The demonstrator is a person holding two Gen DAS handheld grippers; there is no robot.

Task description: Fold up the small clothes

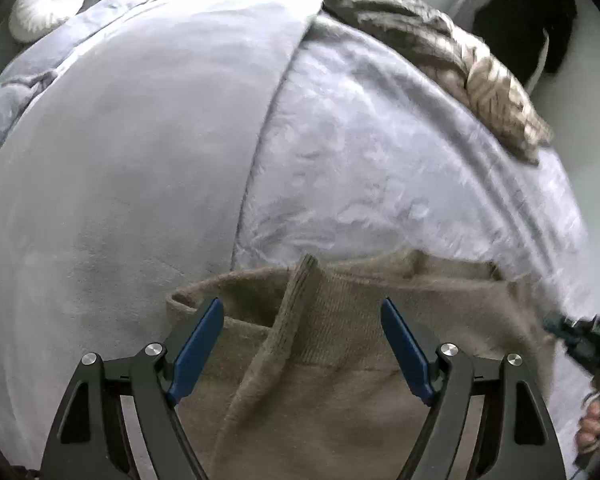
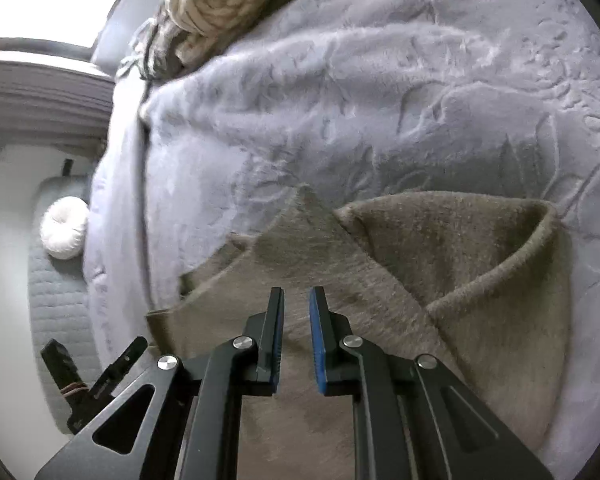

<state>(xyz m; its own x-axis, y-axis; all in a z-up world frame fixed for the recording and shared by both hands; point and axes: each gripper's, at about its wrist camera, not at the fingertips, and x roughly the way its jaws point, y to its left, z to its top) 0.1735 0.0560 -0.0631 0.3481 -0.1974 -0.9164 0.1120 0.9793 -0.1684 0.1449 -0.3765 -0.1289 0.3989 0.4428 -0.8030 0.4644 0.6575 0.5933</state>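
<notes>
Blue-padded fingers of the left gripper [image 1: 302, 316] are standing wide apart nearest the lens, w/ nothing pinched; the tan garment [image 1: 332, 360] is lying between and below them, and contact can't be told. Gripper is pointing steeply down at the bed. A ribbed strip of the garment [image 1: 296, 312] is running from near to far up the middle of that gap, slightly tilted to the right.

Right gripper [image 2: 297, 308] is showing only a narrow slit between its pads, w/ no cloth caught in the slit; it's hovering over the garment [image 2: 440, 264], touching or not is unclear. In the left wrist view, at the right edge, a hand [image 1: 598, 420] is gripping the black handle of that right tool.

Garment is lying on the pale grey embossed blanket [image 2: 380, 100] at the near side of the bed, its long axis going roughly left-right, w/ a corner folded over on the right side forming a triangular flap [image 2: 480, 240].

Far off, a chunky knit throw [image 1: 480, 76] is sitting at the blanket's far edge, and a round white cushion [image 1: 46, 4] is sitting far left.
</notes>
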